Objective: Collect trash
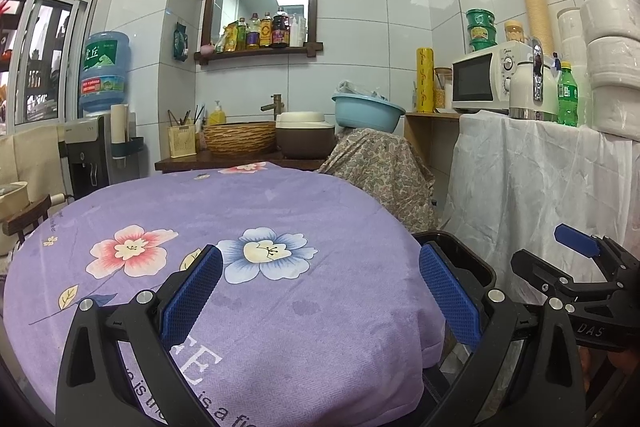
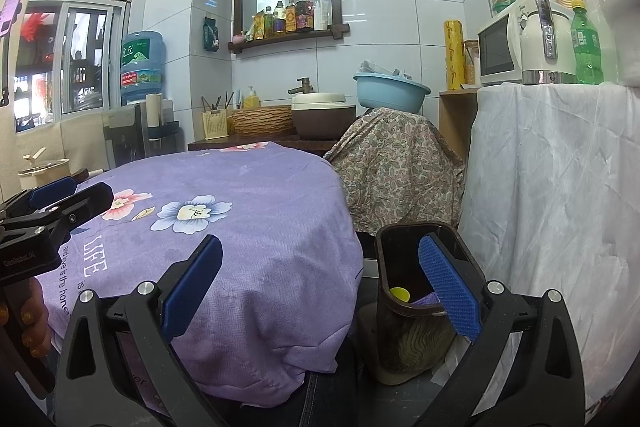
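Note:
A table under a purple flowered cloth [image 1: 280,211] [image 2: 260,195] fills the foreground; I see no loose trash on it. My left gripper [image 1: 320,297] hovers open over its near edge with nothing between the blue pads. It also shows at the left of the right wrist view as the left gripper [image 2: 76,197]. My right gripper [image 2: 320,293] is open and empty, straddling the table's right edge and a dark trash bin [image 2: 404,331] on the floor. The bin holds a yellow item [image 2: 399,294] and something purple. In the left wrist view the bin rim [image 1: 460,243] peeks behind the right pad, with the right gripper [image 1: 560,255] beside it.
A white-draped counter [image 2: 552,167] on the right carries a microwave [image 1: 480,79], a kettle [image 2: 544,39] and a green bottle [image 2: 586,43]. A patterned-cloth mound [image 2: 396,163] with a blue basin [image 2: 390,91] stands behind the bin. A sink counter and a water dispenser [image 1: 104,75] line the back wall.

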`<move>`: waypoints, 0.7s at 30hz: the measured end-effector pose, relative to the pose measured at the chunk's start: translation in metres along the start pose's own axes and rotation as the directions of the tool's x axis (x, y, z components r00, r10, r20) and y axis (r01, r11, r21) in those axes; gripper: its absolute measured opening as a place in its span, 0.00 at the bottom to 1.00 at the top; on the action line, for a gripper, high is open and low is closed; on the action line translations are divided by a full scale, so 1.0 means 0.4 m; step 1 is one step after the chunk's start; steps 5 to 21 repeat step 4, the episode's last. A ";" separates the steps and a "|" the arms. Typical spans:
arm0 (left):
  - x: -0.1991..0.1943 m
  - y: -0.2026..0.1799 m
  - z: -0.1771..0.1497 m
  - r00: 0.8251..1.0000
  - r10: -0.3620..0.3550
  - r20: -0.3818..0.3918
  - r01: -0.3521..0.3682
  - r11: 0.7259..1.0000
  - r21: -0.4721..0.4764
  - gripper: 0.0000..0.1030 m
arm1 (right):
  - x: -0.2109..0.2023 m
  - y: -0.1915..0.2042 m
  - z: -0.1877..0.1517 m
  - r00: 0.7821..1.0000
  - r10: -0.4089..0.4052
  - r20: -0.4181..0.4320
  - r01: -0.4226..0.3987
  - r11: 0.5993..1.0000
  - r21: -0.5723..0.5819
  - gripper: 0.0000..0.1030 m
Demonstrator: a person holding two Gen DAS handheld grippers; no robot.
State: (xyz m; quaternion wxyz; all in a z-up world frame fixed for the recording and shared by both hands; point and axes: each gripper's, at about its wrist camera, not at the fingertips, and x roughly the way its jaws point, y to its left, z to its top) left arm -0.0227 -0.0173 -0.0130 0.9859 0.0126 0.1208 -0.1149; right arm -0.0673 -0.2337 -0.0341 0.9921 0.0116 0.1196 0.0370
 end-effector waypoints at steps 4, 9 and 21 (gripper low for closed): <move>0.002 0.002 0.005 1.000 0.001 -0.003 -0.001 1.000 -0.005 0.95 | 0.000 0.000 0.002 1.000 0.001 0.000 -0.001 1.000 0.001 0.94; 0.002 0.002 0.005 1.000 0.001 -0.003 -0.001 1.000 -0.005 0.95 | 0.000 0.000 0.002 1.000 0.001 0.000 -0.001 1.000 0.001 0.94; 0.002 0.002 0.005 1.000 0.001 -0.003 -0.001 1.000 -0.005 0.95 | 0.000 0.000 0.002 1.000 0.001 0.000 -0.001 1.000 0.001 0.94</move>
